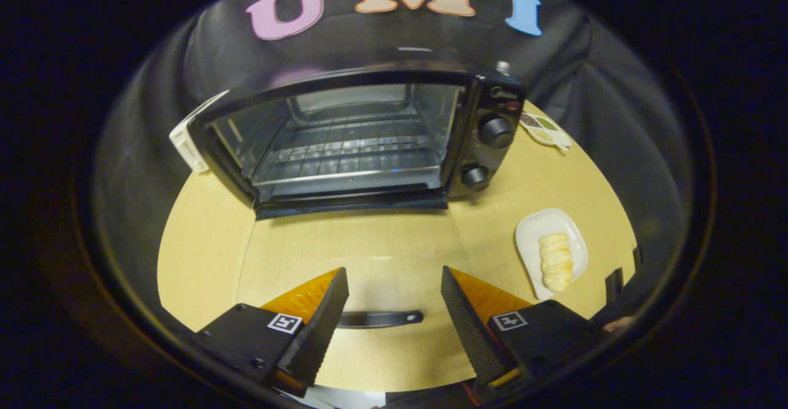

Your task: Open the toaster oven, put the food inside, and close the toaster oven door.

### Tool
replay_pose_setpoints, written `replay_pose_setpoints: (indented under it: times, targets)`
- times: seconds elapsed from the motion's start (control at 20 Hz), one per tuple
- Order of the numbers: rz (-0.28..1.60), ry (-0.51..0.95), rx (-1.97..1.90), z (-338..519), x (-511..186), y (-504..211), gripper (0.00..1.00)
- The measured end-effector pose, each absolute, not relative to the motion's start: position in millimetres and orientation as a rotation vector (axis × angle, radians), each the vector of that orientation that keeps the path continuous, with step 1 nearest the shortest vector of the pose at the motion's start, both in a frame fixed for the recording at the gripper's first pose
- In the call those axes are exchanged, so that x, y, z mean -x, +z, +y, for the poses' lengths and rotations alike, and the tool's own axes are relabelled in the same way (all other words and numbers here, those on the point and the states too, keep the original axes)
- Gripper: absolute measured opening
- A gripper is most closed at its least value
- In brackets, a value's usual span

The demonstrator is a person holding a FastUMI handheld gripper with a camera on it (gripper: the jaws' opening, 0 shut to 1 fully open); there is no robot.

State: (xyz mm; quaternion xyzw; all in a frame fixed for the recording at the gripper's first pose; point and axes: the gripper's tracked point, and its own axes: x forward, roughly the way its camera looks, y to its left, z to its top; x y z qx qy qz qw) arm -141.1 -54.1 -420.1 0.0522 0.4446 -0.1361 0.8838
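Note:
The black toaster oven (369, 132) stands at the back of the table with its glass door (357, 255) swung down flat toward me. Inside, a wire rack (351, 150) is bare. The door's dark handle (378, 318) lies between my fingers, low down near their bases, and neither finger touches it. My gripper (393, 270) is open, its fingertips hovering over the lowered door. A pale twisted pastry (556, 261) lies on a small white plate (532, 230) to the right of my right finger.
Two knobs (495, 132) sit on the oven's right panel. A white object (184, 141) rests against the oven's left side. A small printed card (545, 130) lies behind the oven on the right. The wooden table (197, 242) has a curved edge.

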Motion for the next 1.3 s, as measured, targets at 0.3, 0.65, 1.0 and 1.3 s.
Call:
replay_pose_setpoints:
  times: [0.3, 0.65, 1.0, 1.3]
  targets:
    - [0.880, -0.459, -0.129, -135.3, 132.1, -403.7, 0.96]
    - [0.918, -0.637, -0.136, -222.2, 156.0, -415.3, 0.96]
    - [0.981, -0.649, -0.103, -267.0, 174.7, -441.0, 0.96]
    - [1.019, -0.608, -0.166, -272.6, 179.9, -471.8, 0.96]
